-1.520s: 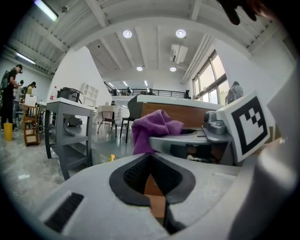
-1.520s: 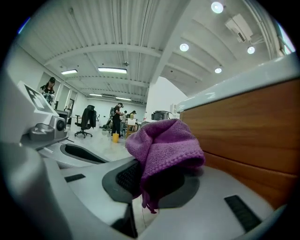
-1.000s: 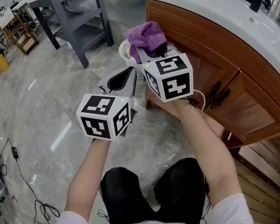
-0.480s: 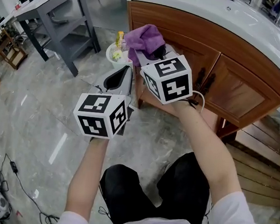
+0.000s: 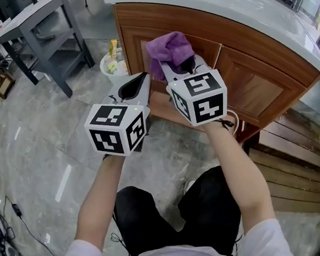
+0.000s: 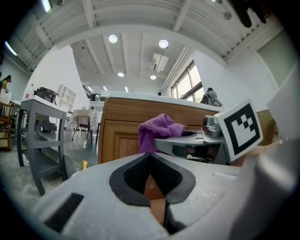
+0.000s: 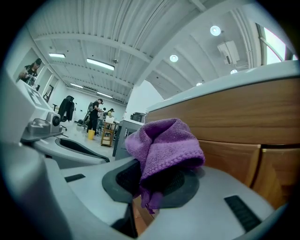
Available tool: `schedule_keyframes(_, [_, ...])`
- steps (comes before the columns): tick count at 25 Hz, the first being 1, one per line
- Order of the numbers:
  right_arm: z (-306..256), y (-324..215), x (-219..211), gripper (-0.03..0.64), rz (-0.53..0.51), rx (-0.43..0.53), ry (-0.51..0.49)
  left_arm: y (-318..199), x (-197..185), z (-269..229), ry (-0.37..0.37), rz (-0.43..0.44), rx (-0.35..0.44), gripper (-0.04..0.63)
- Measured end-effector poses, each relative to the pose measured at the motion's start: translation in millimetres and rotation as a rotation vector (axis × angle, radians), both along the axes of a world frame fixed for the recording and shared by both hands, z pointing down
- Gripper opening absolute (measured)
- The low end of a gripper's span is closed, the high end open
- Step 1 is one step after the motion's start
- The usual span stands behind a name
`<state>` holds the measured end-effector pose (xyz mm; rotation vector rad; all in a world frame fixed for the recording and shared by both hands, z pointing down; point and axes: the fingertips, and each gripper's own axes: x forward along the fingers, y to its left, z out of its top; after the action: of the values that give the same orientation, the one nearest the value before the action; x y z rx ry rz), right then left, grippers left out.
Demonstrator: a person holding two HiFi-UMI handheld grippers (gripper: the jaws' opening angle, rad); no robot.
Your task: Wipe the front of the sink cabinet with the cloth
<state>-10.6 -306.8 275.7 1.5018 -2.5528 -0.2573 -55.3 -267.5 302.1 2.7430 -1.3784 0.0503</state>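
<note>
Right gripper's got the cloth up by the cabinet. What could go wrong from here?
1. The cloth is a bunched wad pinched in the right gripper; drag on the cabinet could pull it loose, or the jaw tips could scrape the wood.
2. The left gripper, shut and empty, sits close beside the right; a leftward stroke could bump it.
3. A bin stands on the floor by the cabinet's left corner; a low stroke might knock it.
</note>
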Motion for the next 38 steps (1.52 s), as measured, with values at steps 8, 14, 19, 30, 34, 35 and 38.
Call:
schedule_keyframes(8, [-8, 17, 57, 0.067, 0.09, 0.018, 0.007, 3, 56, -5, 0.003, 0.105, 0.01, 0.005])
schedule_keyframes(14, [-10, 35, 87, 0.067, 0.132, 0.024, 0.003, 6, 90, -8, 0.003, 0.171, 0.015, 0.005])
schedule_keyframes(19, [-6, 51, 117, 0.067, 0.178, 0.021, -0.001, 8, 117, -8, 0.008, 0.219, 0.023, 0.005])
schedule_keyframes(30, [0, 79, 187, 0.067, 0.321, 0.014, -0.022, 23, 169, -3, 0.01, 0.329, 0.022, 0.005])
schedule_keyframes(34, [3, 90, 213, 0.067, 0.373, 0.012, -0.021, 28, 183, -3, 0.011, 0.358, 0.024, 0.005])
schedule_keyframes(35, [3, 93, 219, 0.067, 0.387, 0.011, -0.023, 29, 186, -3, 0.011, 0.363, 0.026, 0.005])
schedule_keyframes(38, [5, 103, 240, 0.067, 0.433, 0.008, -0.028, 33, 193, -3, 0.014, 0.376, 0.027, 0.005])
